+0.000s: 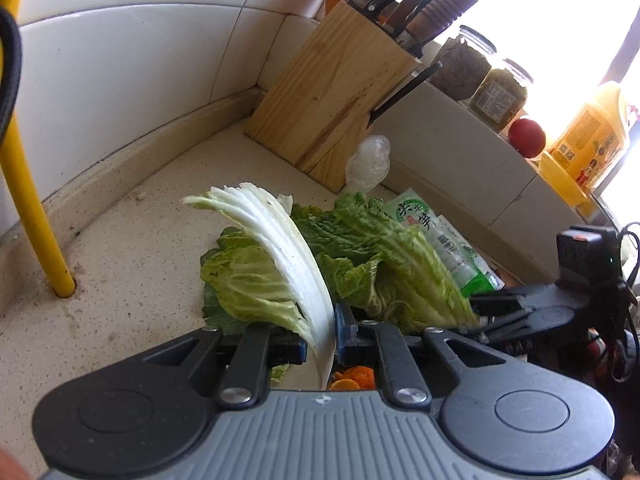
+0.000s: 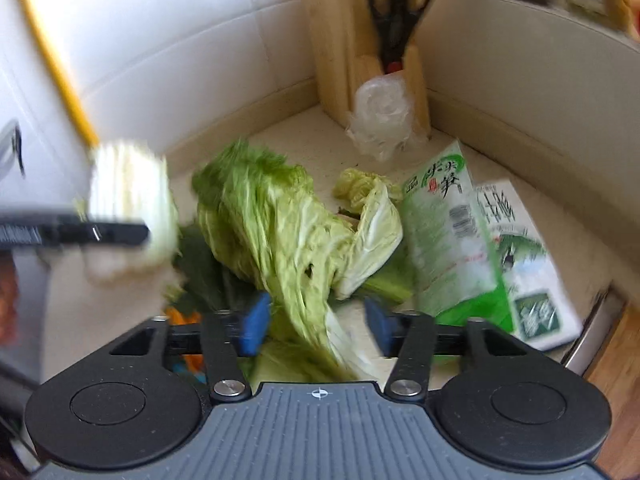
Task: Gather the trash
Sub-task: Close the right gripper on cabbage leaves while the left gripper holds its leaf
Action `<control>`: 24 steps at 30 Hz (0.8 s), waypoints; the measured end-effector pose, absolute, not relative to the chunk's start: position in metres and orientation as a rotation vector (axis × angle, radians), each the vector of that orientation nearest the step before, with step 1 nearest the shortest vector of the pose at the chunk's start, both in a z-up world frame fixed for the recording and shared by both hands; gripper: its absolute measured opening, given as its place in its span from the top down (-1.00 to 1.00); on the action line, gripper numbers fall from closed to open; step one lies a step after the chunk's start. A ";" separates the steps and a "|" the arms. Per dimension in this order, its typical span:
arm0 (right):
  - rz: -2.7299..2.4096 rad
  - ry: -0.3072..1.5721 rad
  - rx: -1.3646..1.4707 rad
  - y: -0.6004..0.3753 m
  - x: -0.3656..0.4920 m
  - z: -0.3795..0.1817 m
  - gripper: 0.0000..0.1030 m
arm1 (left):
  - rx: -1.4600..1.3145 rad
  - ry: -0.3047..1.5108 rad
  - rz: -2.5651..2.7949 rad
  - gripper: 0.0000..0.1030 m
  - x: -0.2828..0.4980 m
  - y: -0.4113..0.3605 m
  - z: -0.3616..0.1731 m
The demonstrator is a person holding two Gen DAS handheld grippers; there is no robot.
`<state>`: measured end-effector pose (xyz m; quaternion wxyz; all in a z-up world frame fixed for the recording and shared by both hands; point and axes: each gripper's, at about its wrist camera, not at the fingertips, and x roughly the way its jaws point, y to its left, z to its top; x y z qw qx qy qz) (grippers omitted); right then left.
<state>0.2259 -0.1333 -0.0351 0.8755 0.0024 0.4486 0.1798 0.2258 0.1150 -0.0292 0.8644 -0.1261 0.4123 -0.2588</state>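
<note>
I see a white-stemmed cabbage leaf (image 1: 276, 256) raised upright off the counter. A limp green cabbage leaf (image 2: 276, 232) lies beside a green packet (image 2: 448, 236), a white carton (image 2: 524, 264) and crumpled clear plastic (image 2: 380, 120).

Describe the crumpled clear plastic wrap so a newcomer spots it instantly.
Find the wooden knife block in the counter's tiled corner. At its foot sits the crumpled plastic wrap, behind the cabbage leaves. It alone is colourless and see-through.
</note>
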 end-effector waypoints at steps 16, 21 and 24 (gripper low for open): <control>0.537 1.095 0.768 -0.194 0.239 -0.081 0.58 | -0.245 0.841 -0.574 0.80 0.225 0.113 -0.023; 0.501 0.998 1.098 -0.208 0.217 -0.116 0.58 | -0.113 0.869 -0.511 0.37 0.225 0.099 -0.033; 0.465 0.979 1.105 -0.210 0.211 -0.118 0.59 | -0.020 0.850 -0.485 -0.01 0.229 0.087 -0.042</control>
